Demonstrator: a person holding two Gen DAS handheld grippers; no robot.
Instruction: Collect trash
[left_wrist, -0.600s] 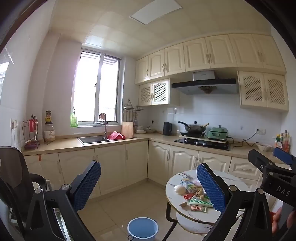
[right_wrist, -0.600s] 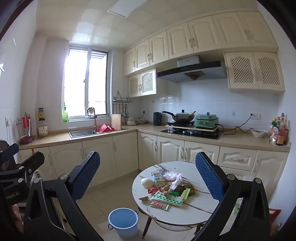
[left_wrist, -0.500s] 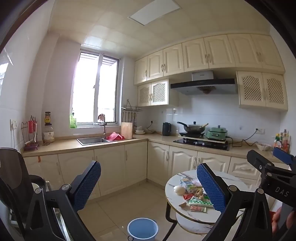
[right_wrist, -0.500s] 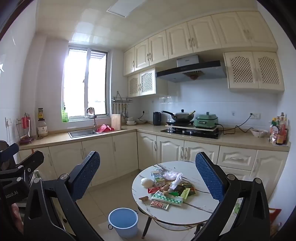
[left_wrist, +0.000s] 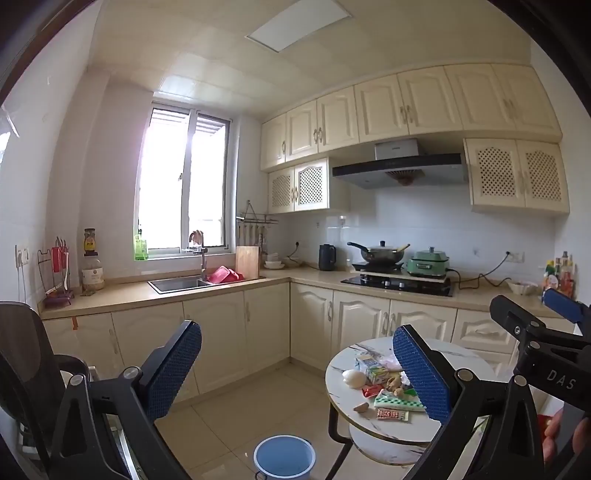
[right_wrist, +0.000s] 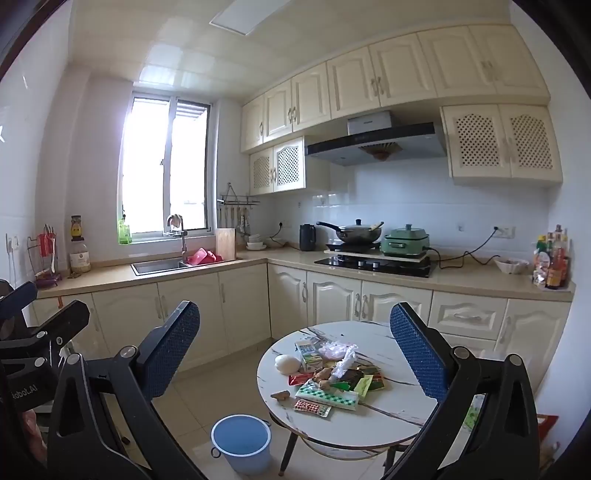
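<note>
A pile of trash lies on a round white marble table: wrappers, a small carton, a crumpled plastic bag, a pill blister, a white roundish lump. On the floor left of the table stands a blue bucket. My right gripper is open with nothing between its blue pads, and it is well short of the table. My left gripper is open too, further left, with the trash, table and bucket at its lower right.
A black office chair stands close on the left. Cream cabinets and a counter with a sink and a hob run along the back walls. Tiled floor lies between me and the cabinets. A hand holds the right tool.
The left view has tipped up very slightly. Both grippers stay open and nothing on the table has moved.
</note>
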